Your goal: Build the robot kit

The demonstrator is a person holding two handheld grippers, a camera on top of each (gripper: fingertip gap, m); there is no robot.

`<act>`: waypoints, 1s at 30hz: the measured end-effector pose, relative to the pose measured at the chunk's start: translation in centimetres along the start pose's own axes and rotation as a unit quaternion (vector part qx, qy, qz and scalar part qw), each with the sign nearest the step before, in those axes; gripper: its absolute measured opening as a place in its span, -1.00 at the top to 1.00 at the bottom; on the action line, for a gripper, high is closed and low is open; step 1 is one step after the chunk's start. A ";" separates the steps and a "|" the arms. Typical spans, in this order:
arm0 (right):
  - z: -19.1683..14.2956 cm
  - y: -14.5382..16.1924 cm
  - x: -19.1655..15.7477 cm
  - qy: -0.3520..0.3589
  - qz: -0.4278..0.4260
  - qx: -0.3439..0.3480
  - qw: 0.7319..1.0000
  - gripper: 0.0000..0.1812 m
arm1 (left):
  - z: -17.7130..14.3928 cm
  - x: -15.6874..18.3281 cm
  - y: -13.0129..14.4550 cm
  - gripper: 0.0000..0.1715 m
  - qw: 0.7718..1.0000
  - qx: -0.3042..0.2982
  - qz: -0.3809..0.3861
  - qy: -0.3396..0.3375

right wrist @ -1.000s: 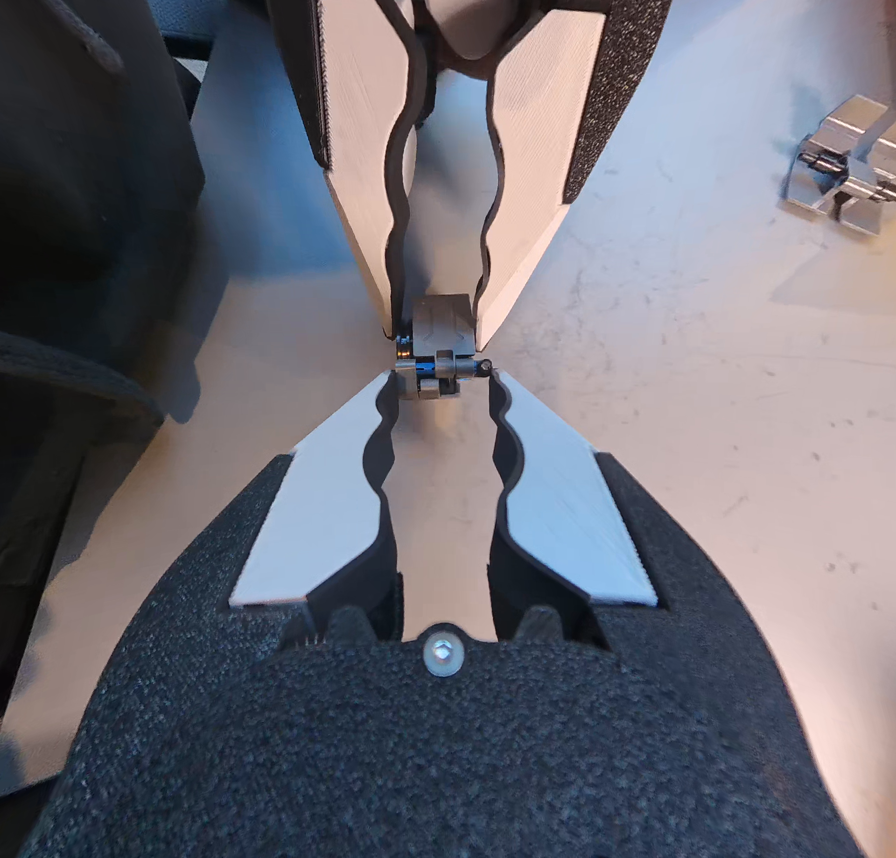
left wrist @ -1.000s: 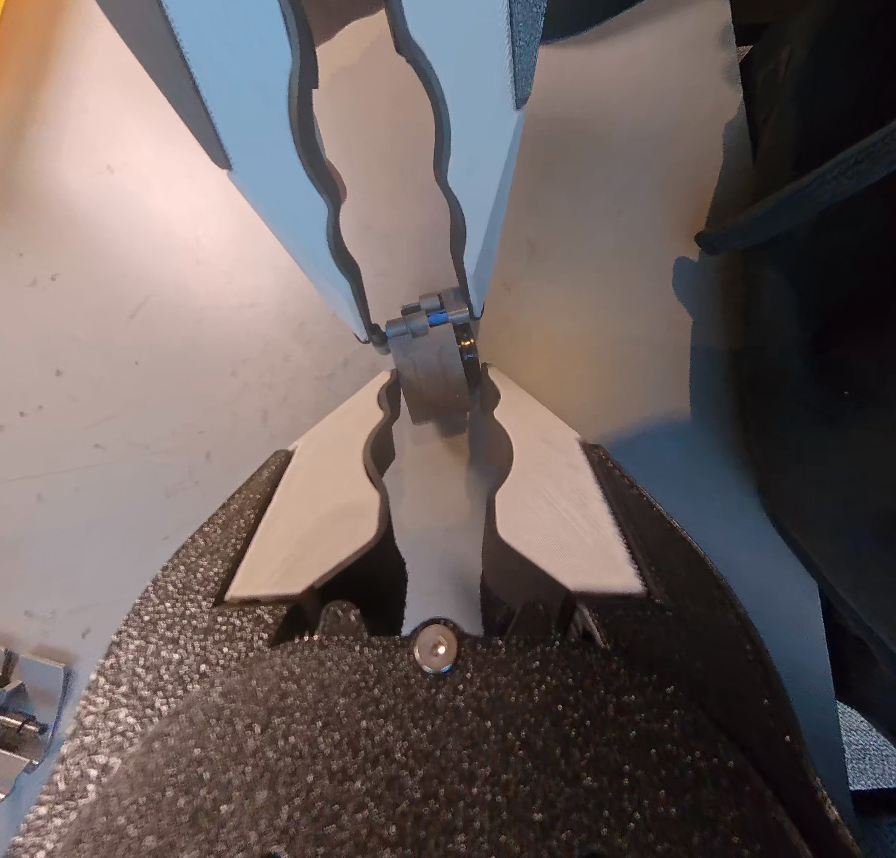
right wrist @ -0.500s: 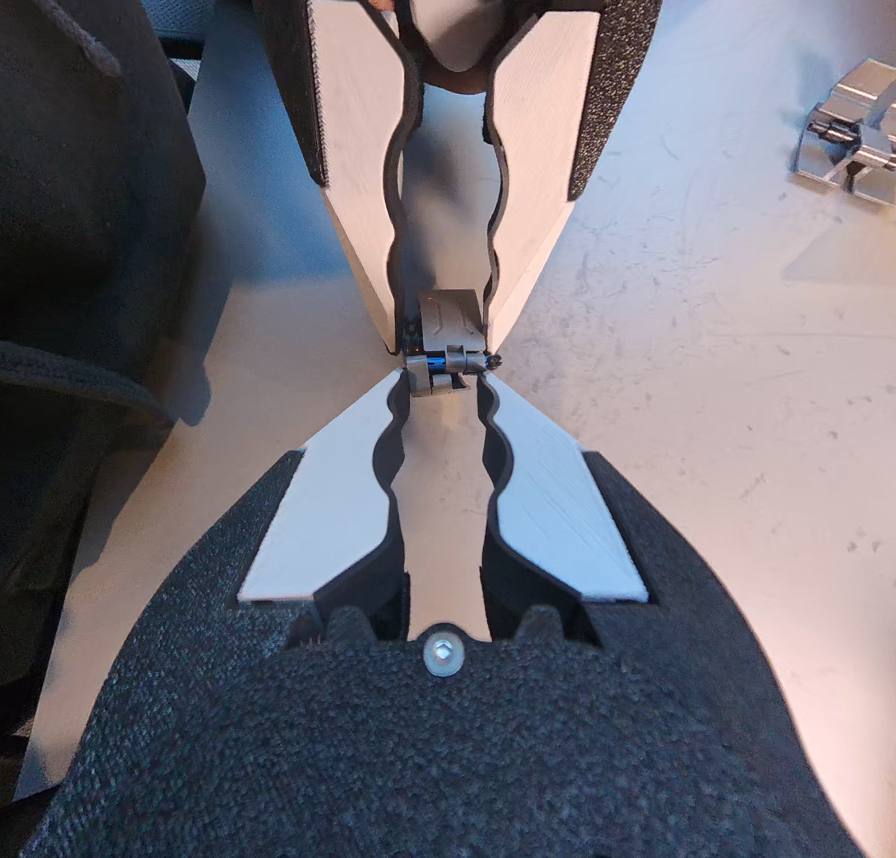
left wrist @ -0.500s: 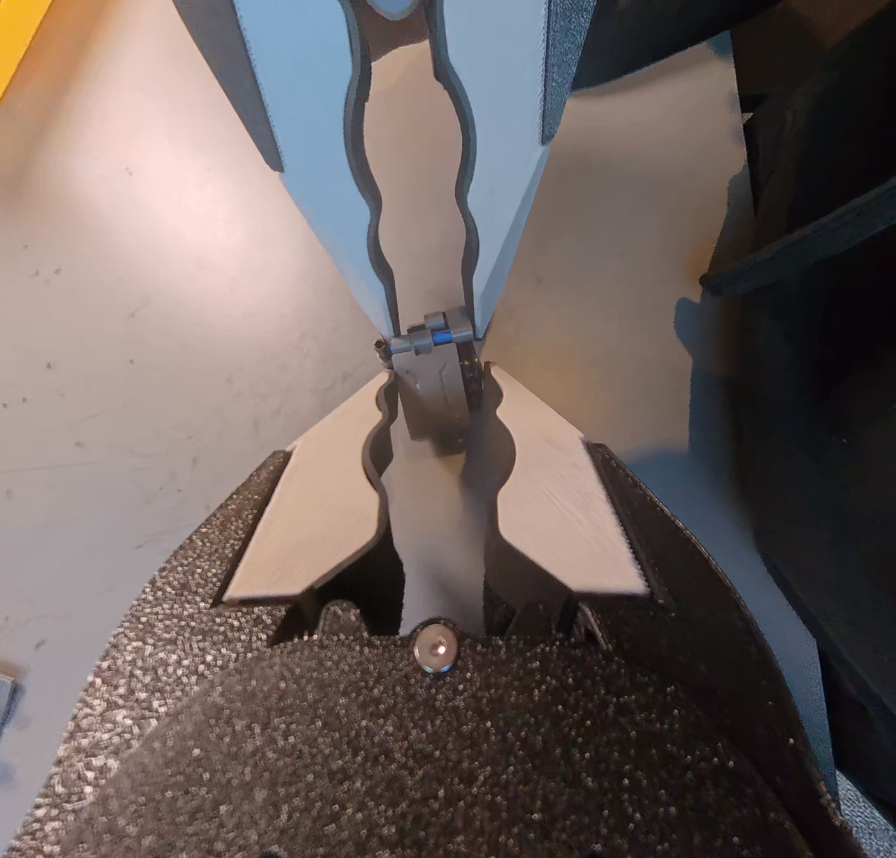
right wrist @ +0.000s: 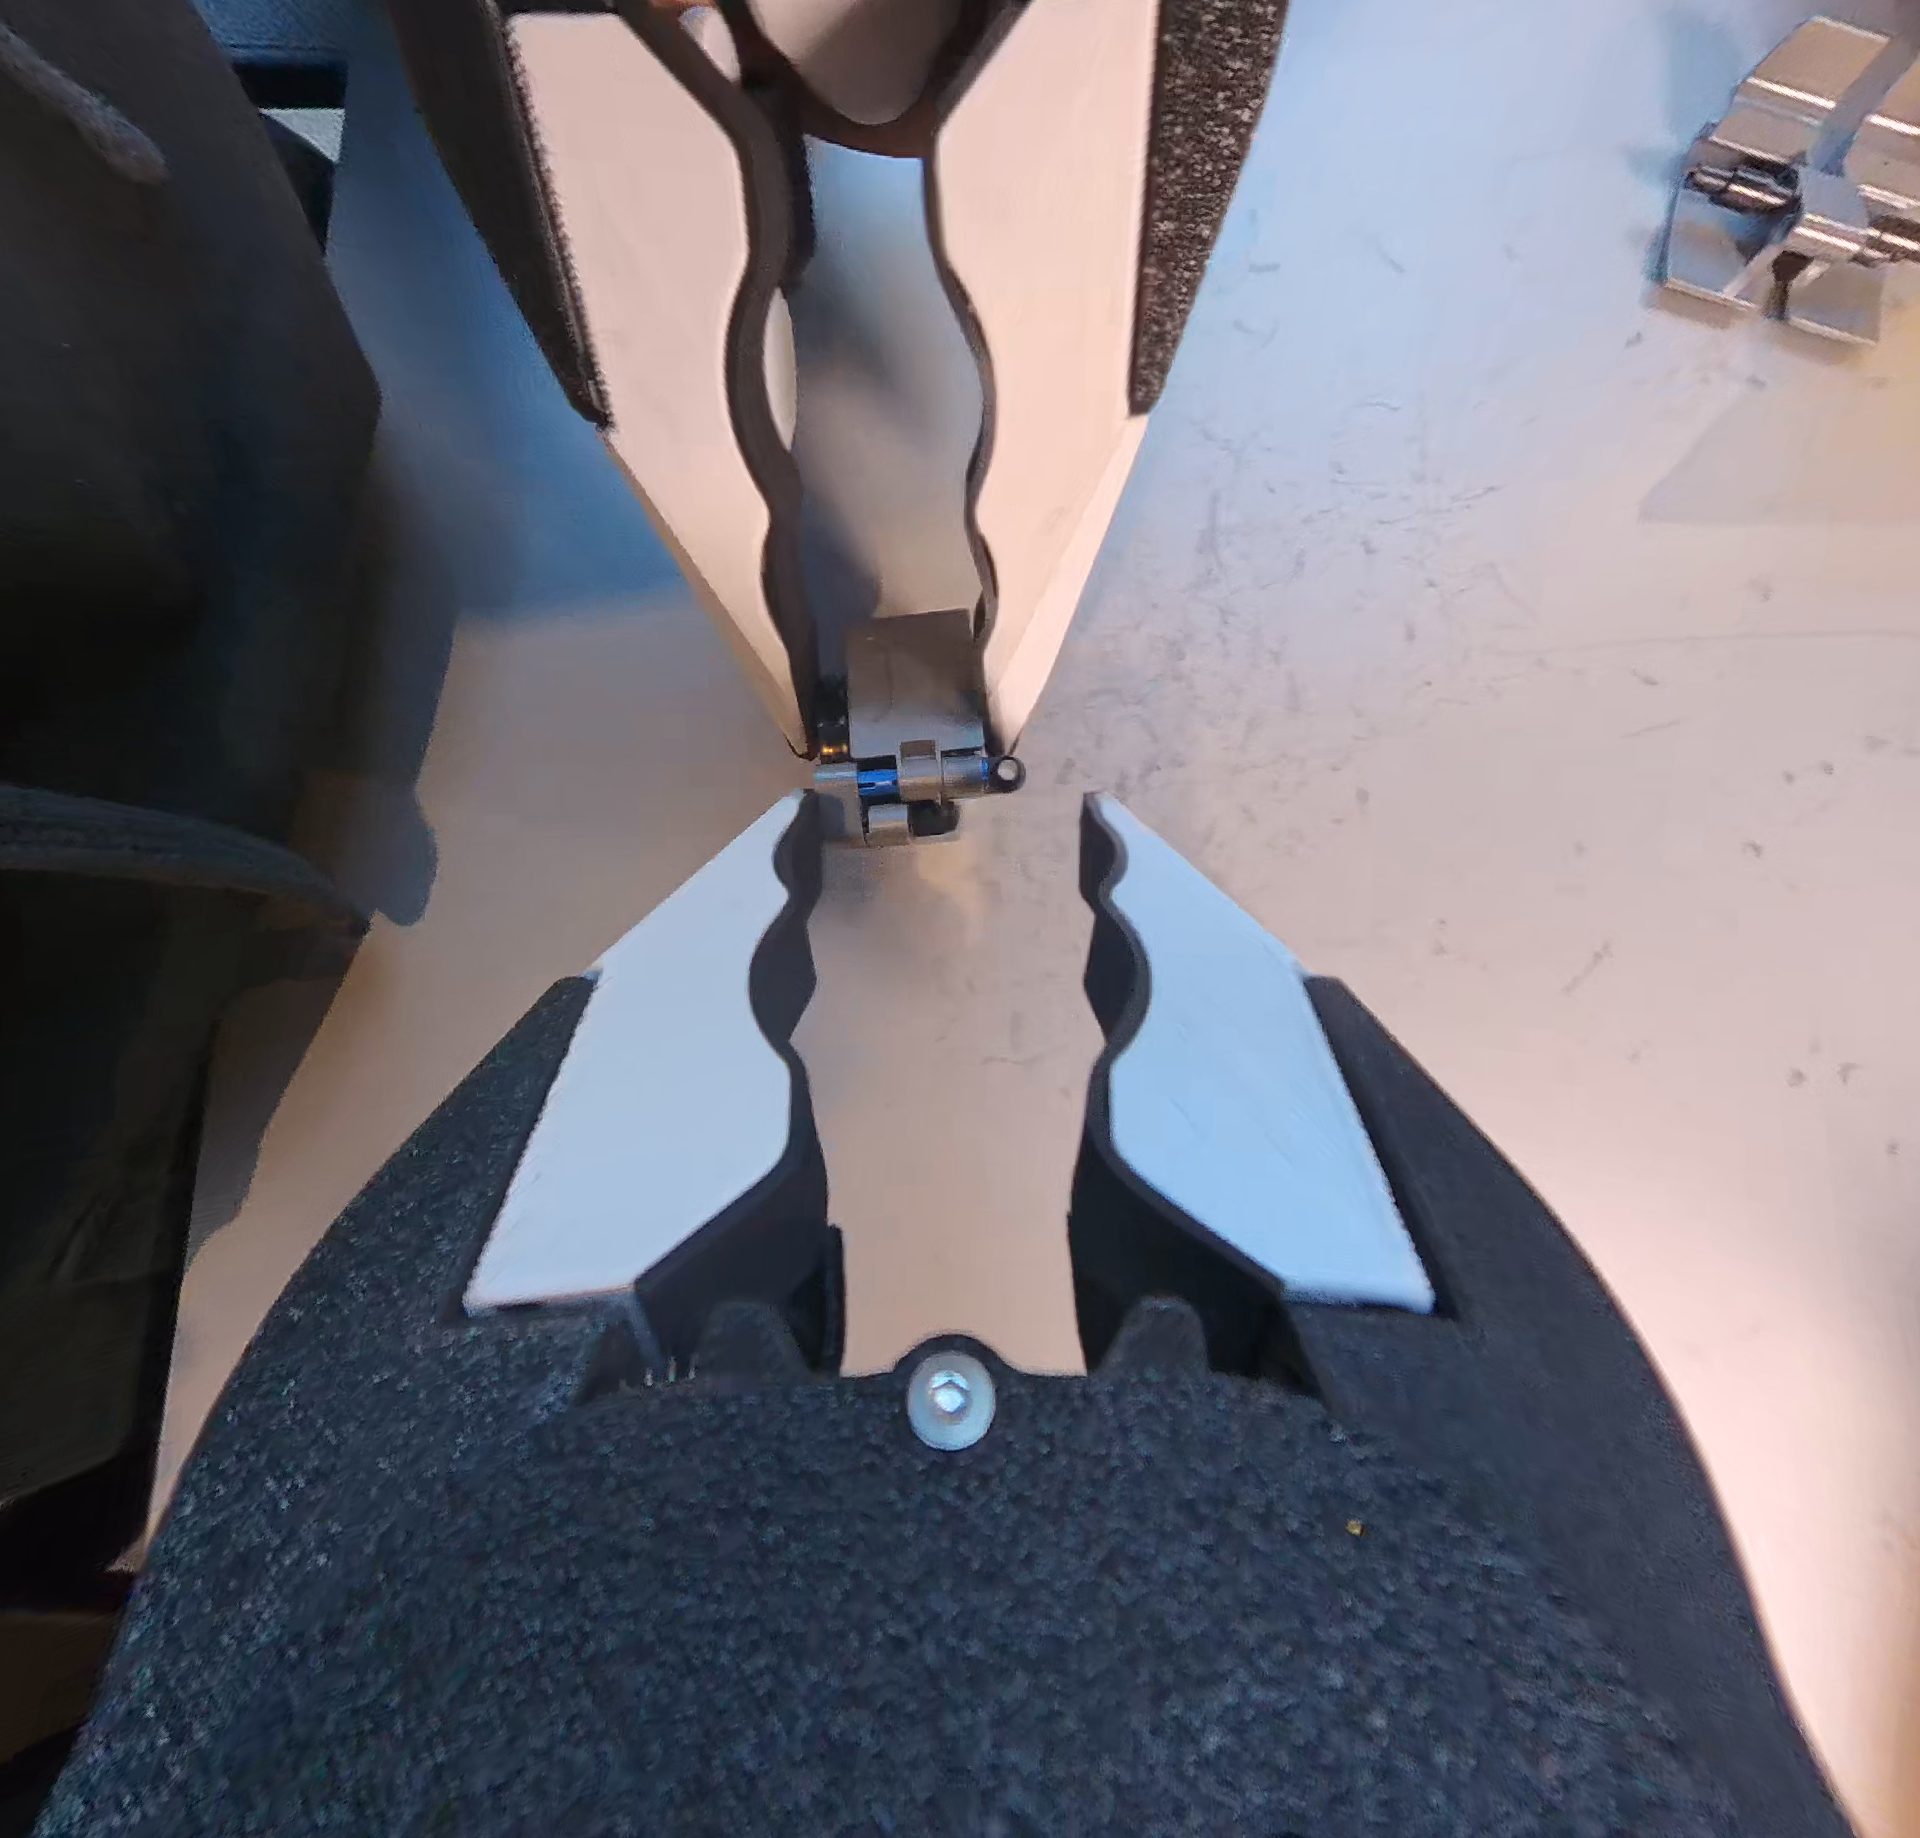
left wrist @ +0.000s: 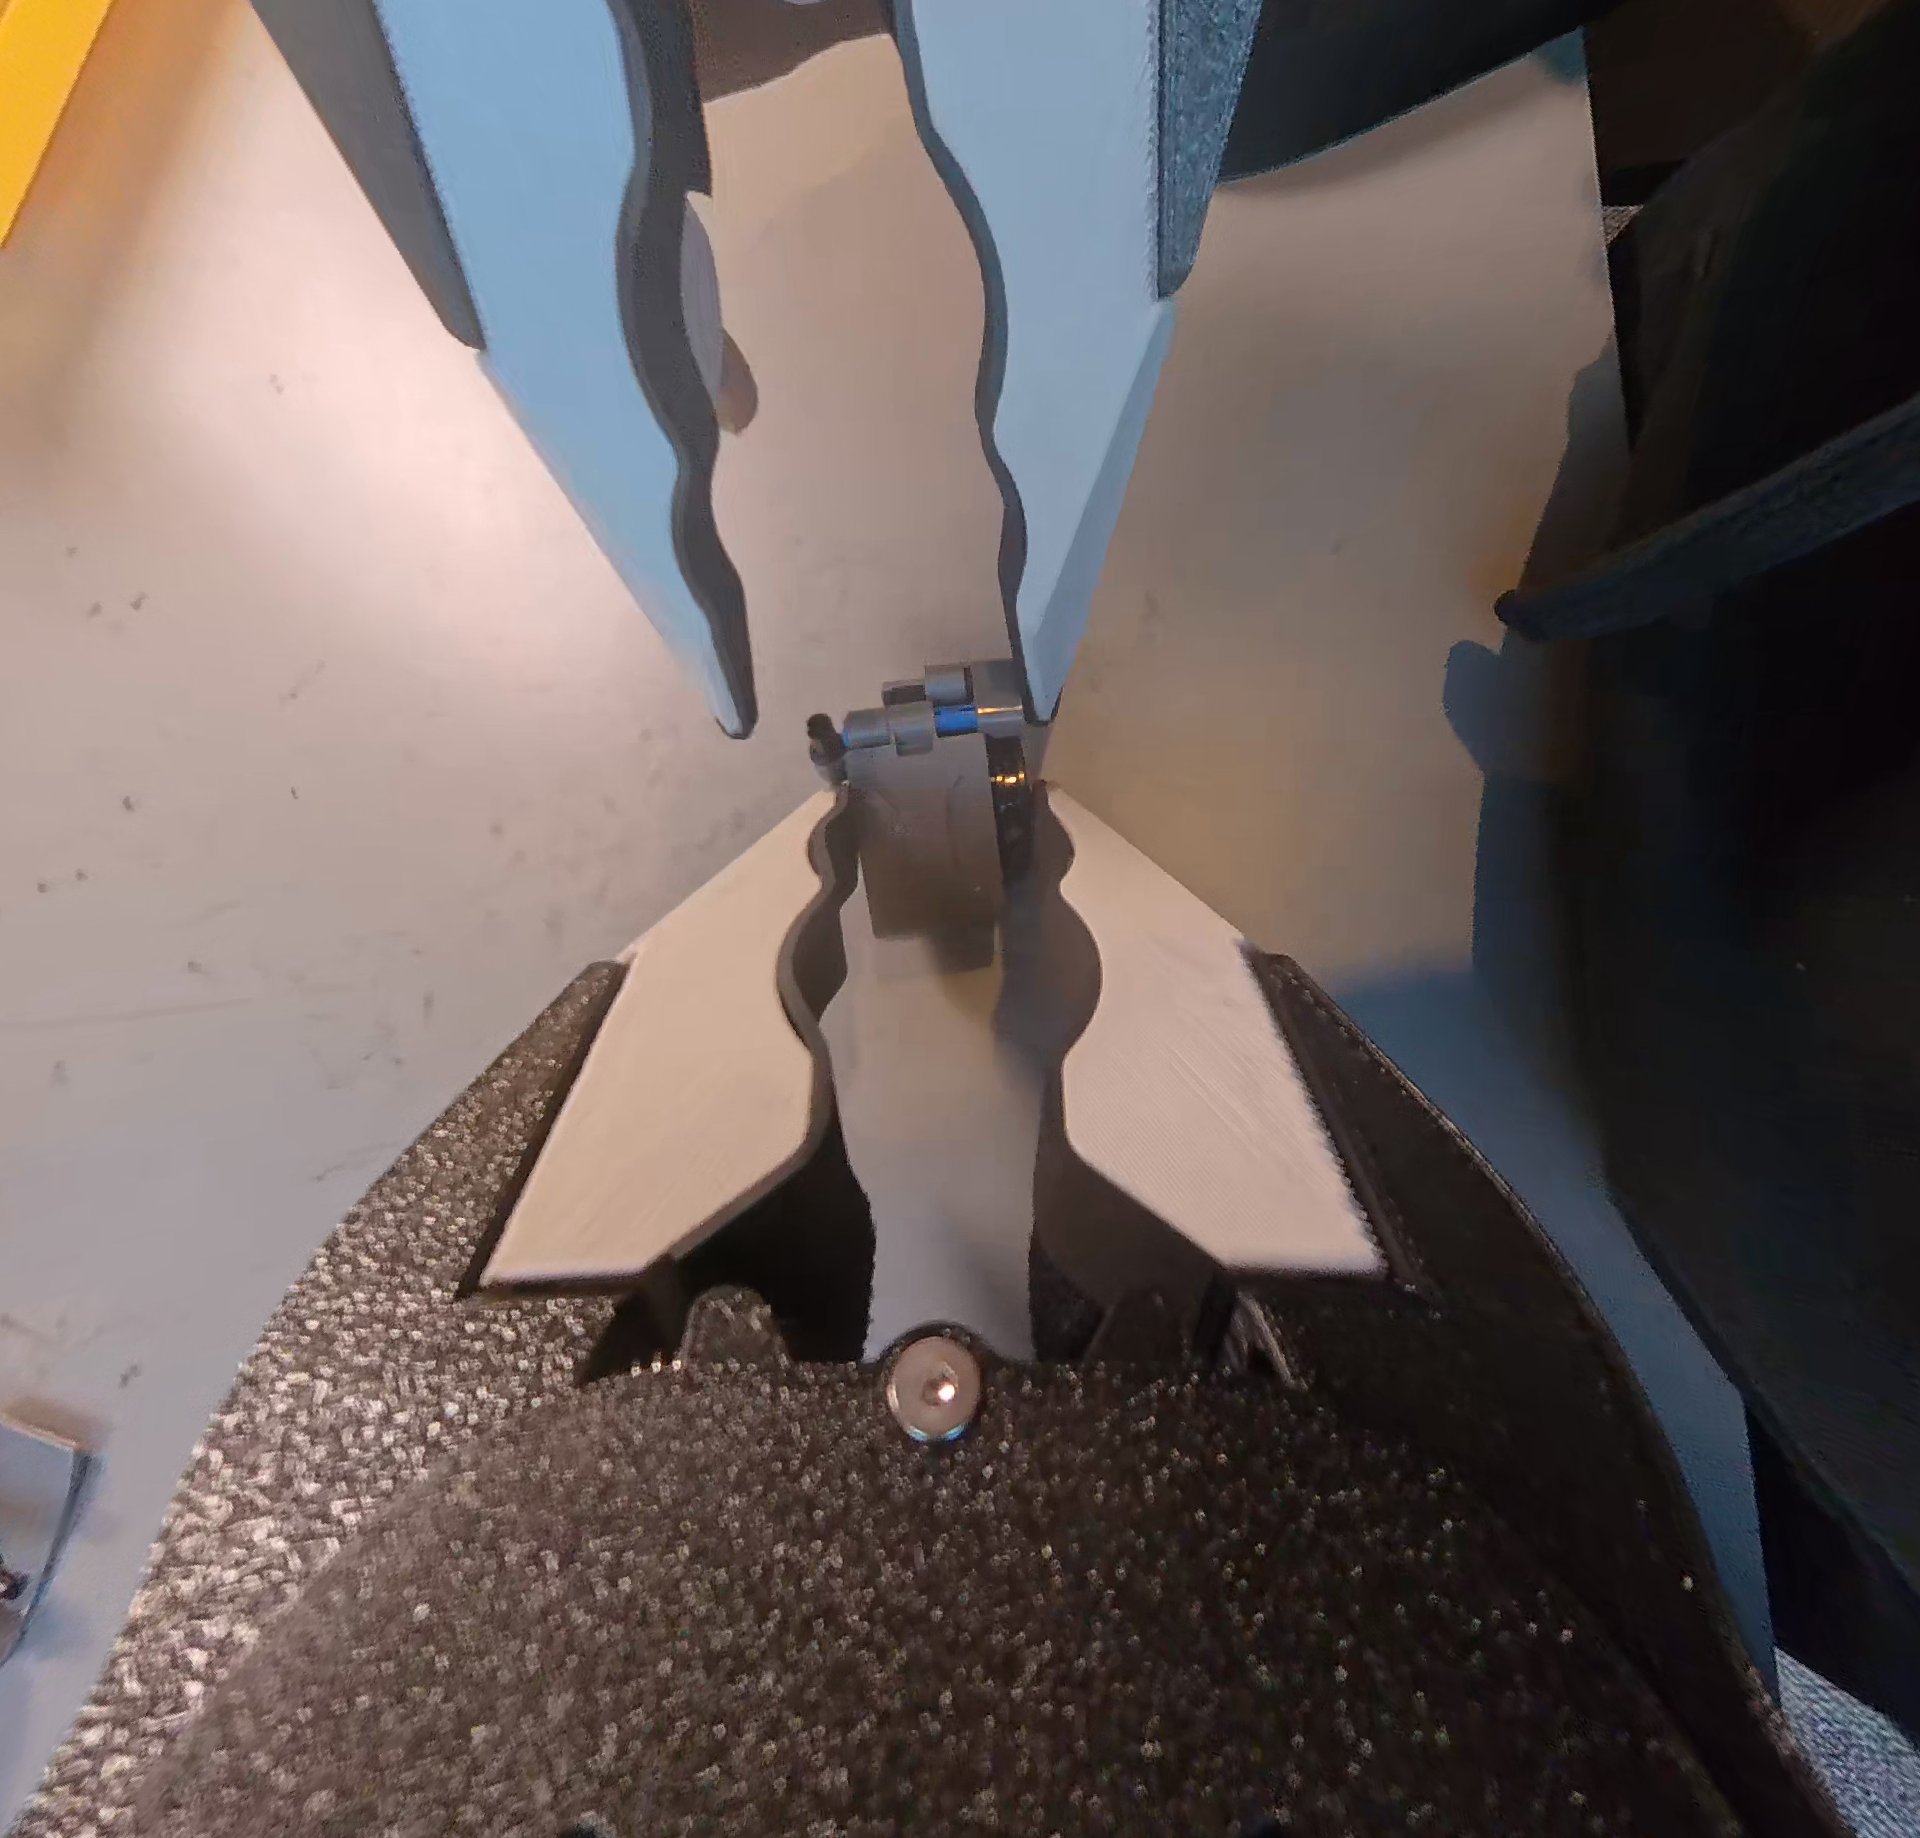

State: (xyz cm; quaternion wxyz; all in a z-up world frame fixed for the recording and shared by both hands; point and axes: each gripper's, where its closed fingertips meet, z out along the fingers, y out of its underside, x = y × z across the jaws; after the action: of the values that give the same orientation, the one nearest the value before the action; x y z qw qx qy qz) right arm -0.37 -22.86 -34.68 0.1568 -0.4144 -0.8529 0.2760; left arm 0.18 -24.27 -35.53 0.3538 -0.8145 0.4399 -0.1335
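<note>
Now, line by line:
Left tool (left wrist: pixel 940 812): its two white fingers are pressed close on the flat plate of a small metal hinge (left wrist: pixel 925 832), gripping it by the sides just behind the tips.
Hinge: held off the counter (left wrist: pixel 312 749) between the two tools, with its pin barrel, which shows a short blue section, turned toward the right tool; the right wrist view shows the same hinge (right wrist: pixel 909 739) with its plate running back between the left tool's fingers (right wrist: pixel 717 562).
Right tool (right wrist: pixel 940 801): spread wide, with a clear gap between the fingertips, and holding nothing; in the left wrist view one of its tips touches or nearly touches the end of the hinge barrel, the other stands apart from it.
Counter: pale and lightly scuffed, under both tools.
Second hinge (right wrist: pixel 1808 219): a shiny metal one lying flat on the counter, well apart from the tools, near the upper right corner of the right wrist view; a metal edge (left wrist: pixel 31 1539) at the lower left of the left wrist view may be the same piece, but I cannot tell.
Dark fabric (right wrist: pixel 156 541): black cloth with a strap at the counter's edge beside the tools.
Yellow strip (left wrist: pixel 42 53): at the upper left corner of the left wrist view.
</note>
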 end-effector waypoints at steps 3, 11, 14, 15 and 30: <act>0.2 -0.4 -0.3 0.000 -0.012 0.009 1.000 0.50 | 0.0 0.0 0.0 0.63 1.000 0.000 0.003 -0.001; 0.3 -0.5 -0.6 -0.022 -0.027 0.023 0.999 0.58 | 0.0 0.1 0.1 0.63 1.000 -0.004 0.010 -0.002; 0.3 -0.5 -0.6 -0.036 -0.038 0.006 0.999 0.58 | 0.0 0.0 0.1 0.63 0.999 -0.013 0.035 -0.005; 0.3 -0.5 -0.5 -0.042 -0.037 0.003 0.998 0.58 | 0.0 -0.1 0.1 0.63 0.999 -0.015 0.041 -0.007; 0.2 0.0 -0.8 -0.106 -0.032 -0.024 0.994 0.58 | 0.3 0.2 0.0 0.62 0.998 0.009 0.068 0.008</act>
State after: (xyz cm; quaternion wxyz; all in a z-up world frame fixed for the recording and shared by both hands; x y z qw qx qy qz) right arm 0.03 -23.52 -34.85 0.0645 -0.3595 -0.8838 0.2924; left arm 0.43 -24.26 -35.73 0.3662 -0.7785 0.4957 -0.1193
